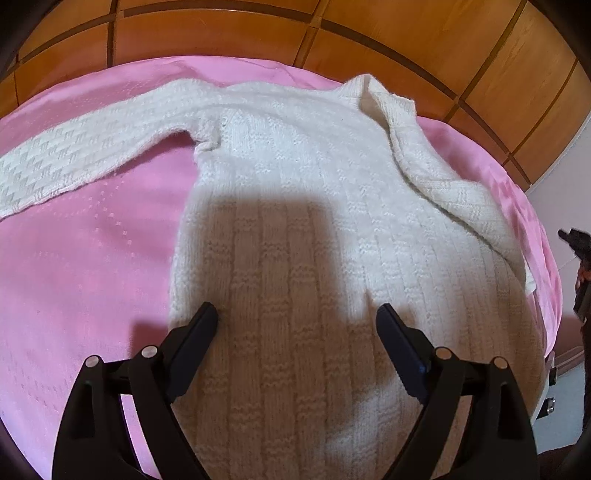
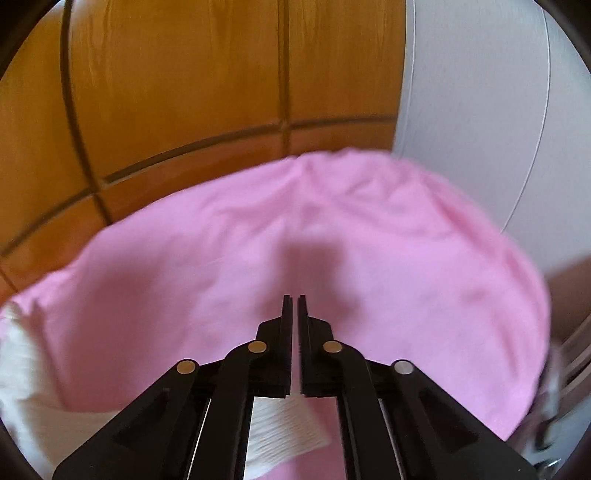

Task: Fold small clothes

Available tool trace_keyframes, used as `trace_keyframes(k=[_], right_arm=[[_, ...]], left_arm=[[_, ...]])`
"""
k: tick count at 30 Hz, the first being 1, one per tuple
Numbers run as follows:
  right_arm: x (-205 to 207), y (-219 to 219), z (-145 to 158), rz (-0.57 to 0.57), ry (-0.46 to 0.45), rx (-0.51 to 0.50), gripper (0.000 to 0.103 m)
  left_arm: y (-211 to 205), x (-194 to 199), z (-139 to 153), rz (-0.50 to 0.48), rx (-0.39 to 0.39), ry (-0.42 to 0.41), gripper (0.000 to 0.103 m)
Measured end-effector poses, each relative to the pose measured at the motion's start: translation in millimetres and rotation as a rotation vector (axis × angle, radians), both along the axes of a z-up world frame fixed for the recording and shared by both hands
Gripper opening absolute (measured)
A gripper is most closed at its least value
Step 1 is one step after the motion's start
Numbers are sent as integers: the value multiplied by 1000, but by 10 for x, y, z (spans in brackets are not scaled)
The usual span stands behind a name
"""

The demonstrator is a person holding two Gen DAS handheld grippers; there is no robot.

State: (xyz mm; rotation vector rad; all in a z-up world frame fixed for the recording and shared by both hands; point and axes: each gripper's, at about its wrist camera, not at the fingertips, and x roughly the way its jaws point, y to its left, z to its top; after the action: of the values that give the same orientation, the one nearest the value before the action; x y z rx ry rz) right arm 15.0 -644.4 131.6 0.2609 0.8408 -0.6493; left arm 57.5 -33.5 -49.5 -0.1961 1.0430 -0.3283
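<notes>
1. Pink bedspread (image 1: 92, 258) spread wide below both cameras, backed by a panelled wooden headboard (image 1: 221, 33).
2. White knitted sweater (image 1: 295, 221) lying flat on the pink bedspread, one sleeve (image 1: 74, 155) stretched out sideways, the other sleeve (image 1: 461, 199) folded inward over the body; neck toward the headboard.
3. Left gripper (image 1: 297, 319) poised low over the sweater's lower body, tilted forward and down, fingers spread wide apart, nothing between them, shadow cast on the knit.
4. Right gripper (image 2: 294, 301) out past the sweater's edge, over bare pink cloth, angled downward, fingers drawn nearly together with only a thin slit, clasping nothing; white knit visible beneath its frame.
</notes>
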Motion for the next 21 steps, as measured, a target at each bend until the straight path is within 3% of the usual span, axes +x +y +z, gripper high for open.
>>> trace_keyframes(k=[2, 4, 5, 10, 15, 19, 21], right_arm=[[-133, 40, -123, -1, -11, 81, 38], [-399, 88, -310, -15, -72, 282, 50], [-530, 92, -421, -28, -105, 384, 51], [-962, 314, -913, -83, -192, 667, 51], [-828, 329, -1193, -135, -191, 662, 50], [-456, 274, -1093, -82, -125, 541, 7], [-225, 254, -812, -17, -97, 389, 7]], left_arm=[[-7, 1, -2, -1, 0, -1, 89], [-23, 3, -9, -4, 3, -3, 90], [-30, 0, -9, -3, 4, -4, 91], [-33, -6, -15, -3, 1, -7, 91], [-26, -5, -11, -2, 7, -3, 91], [-50, -8, -17, -6, 36, -7, 91], [-61, -12, -16, -14, 51, -6, 91]])
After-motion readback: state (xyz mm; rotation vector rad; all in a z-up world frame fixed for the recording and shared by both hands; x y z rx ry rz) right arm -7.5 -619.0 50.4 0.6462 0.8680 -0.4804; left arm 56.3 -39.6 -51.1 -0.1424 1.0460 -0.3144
